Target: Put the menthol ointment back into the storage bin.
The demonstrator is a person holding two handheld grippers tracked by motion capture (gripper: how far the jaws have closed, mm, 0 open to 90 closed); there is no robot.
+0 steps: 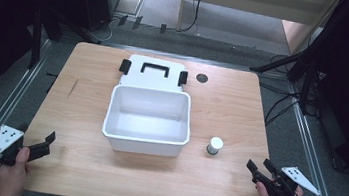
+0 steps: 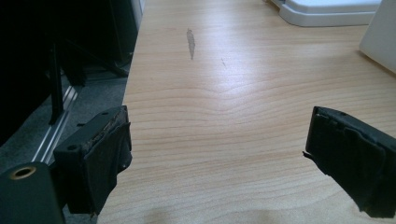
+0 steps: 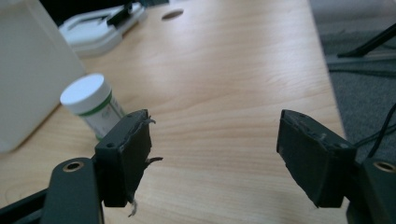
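Roughly, by position:
Bottle: small white-capped bottle (image 1: pixel 215 146) stands upright on the wooden surface (image 1: pixel 222 99), just right of the open white box (image 1: pixel 148 120), near the right hand-held gripper (image 1: pixel 258 169) and ahead-left of it.
Box: long side runs across the surface; its lid (image 1: pixel 153 71) lies flat behind it, touching.
Right hand-held gripper: jaws apart, empty, aimed toward the bottle (image 3: pixel 93 106).
Left hand-held gripper (image 1: pixel 47 144): jaws apart, empty, at the near left corner, well apart from the box.
Hands: both low at the near edge.

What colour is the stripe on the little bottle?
Green, just under the bottle's white cap; clearest in the right gripper view.
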